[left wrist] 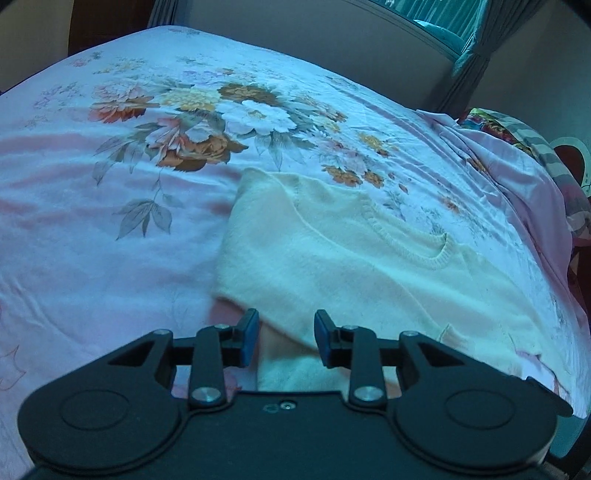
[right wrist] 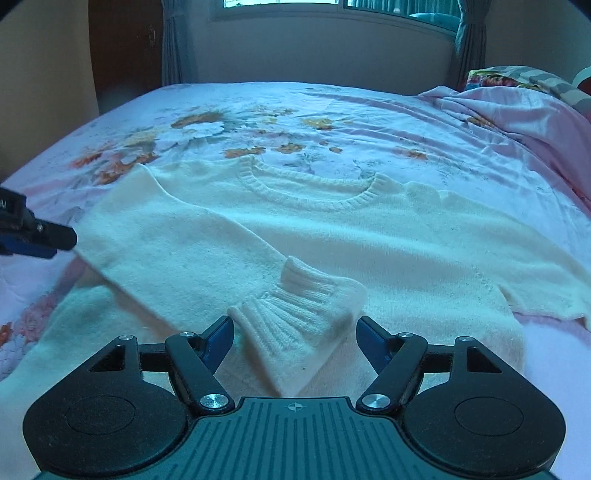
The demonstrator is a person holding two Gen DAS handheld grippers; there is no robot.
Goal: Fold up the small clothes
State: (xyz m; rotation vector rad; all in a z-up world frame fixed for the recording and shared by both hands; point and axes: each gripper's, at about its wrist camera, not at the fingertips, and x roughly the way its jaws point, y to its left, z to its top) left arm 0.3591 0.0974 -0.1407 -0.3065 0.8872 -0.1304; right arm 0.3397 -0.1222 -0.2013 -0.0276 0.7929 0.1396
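A cream knitted sweater (right wrist: pixel 369 236) lies flat on the floral bedsheet (right wrist: pixel 332 118), neckline away from me. Its left sleeve is folded across the body, and the ribbed cuff (right wrist: pixel 295 306) lies between the fingers of my right gripper (right wrist: pixel 295 332), which is open with the jaws wide apart. In the left wrist view the sweater (left wrist: pixel 332 258) lies ahead, and my left gripper (left wrist: pixel 284 332) is open with the folded left edge of the sweater between its fingers. The left gripper also shows in the right wrist view (right wrist: pixel 37 236) at the sweater's left edge.
A crumpled pink sheet (right wrist: pixel 517 110) and a colourful pillow (right wrist: pixel 517 75) lie at the bed's right side. A wall with a window (right wrist: pixel 332 7) and curtains stands behind the bed. A dark wooden door (right wrist: pixel 125 48) is at the far left.
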